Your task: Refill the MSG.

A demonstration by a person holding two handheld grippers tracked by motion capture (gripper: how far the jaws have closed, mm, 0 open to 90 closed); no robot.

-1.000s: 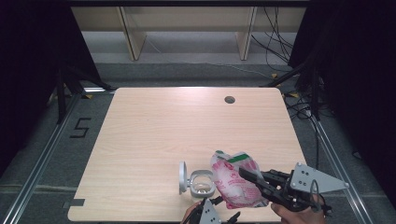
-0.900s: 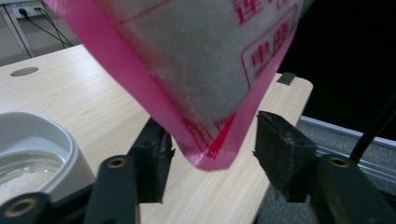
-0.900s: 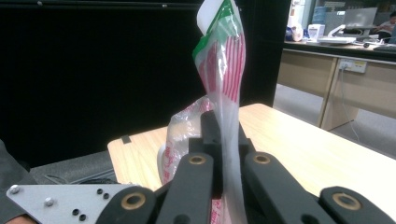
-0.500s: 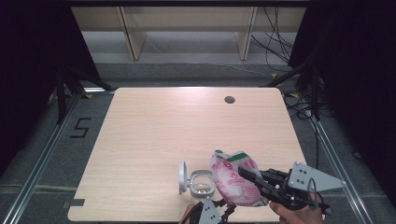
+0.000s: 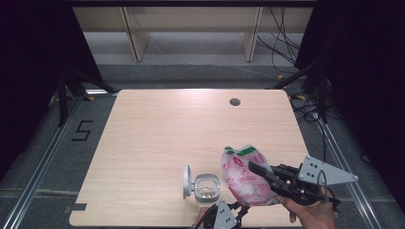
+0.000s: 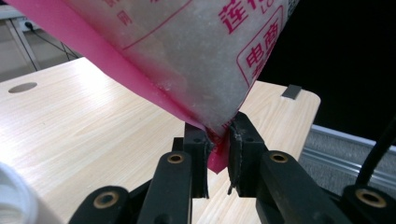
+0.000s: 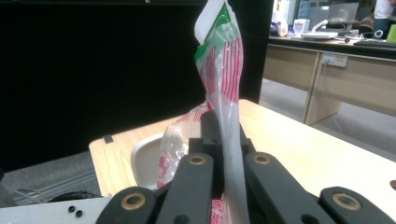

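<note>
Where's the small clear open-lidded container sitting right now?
In the high view, the small clear open-lidded container sits near the wooden table's front edge, just left of the pink-printed plastic bag that both claws grip.

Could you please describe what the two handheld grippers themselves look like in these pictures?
Both grippers are black, jointed linkages with brass-coloured pivot pins. The right gripper carries a grey three-cornered plate with small holes on top; the left gripper has flat black fingers, and a black cable trails beside it.
</note>
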